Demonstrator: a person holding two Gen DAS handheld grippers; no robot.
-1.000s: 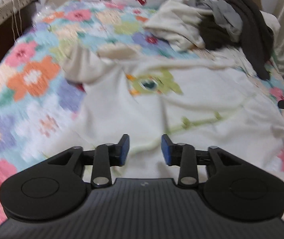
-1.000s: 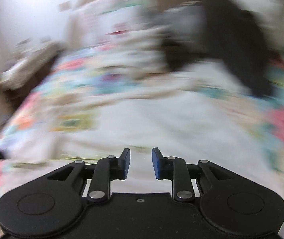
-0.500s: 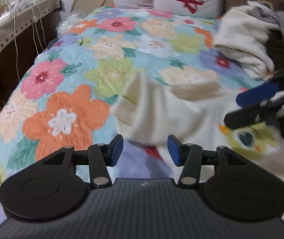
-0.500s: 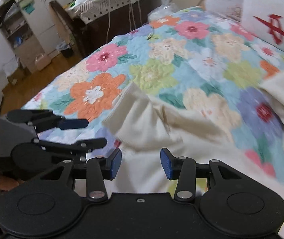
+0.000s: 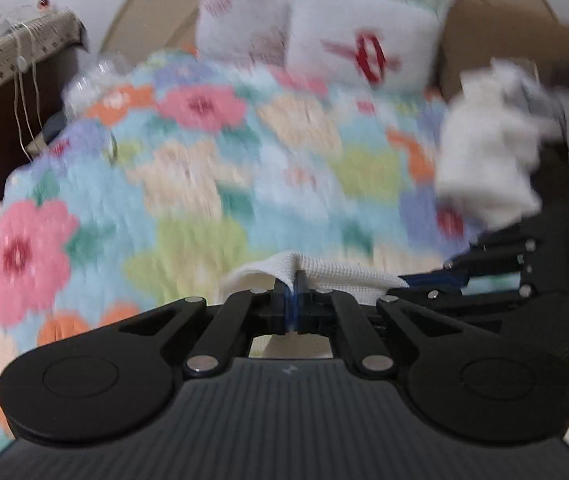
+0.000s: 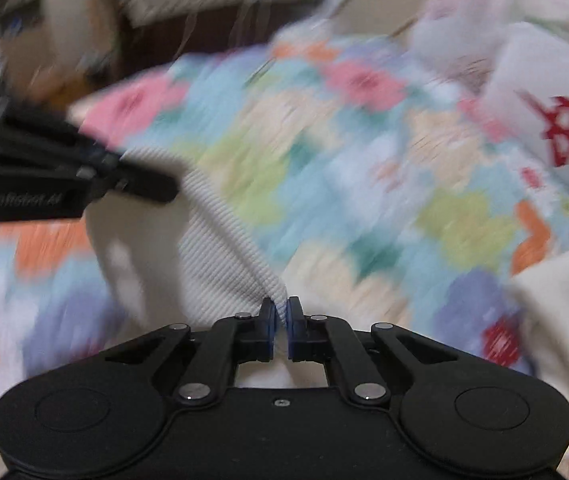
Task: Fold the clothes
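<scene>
Both tongs are clamped on the ribbed edge of a cream garment [image 6: 220,248], which lies over the flowered bed cover [image 5: 188,168]. The left tongs [image 5: 293,284] pinch it at a small raised fold, and the right tongs [image 6: 280,310] pinch the same edge nearby. A pile of clothes [image 5: 496,160] lies further up the bed cover, beside a white pillow [image 5: 364,40].

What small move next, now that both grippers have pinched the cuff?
Probably carry the cuff across toward the garment's body. The left gripper and right gripper are each shut on its ribbed edge, close together, with it raised off the quilt, so the sleeve seems ready to fold.
</scene>
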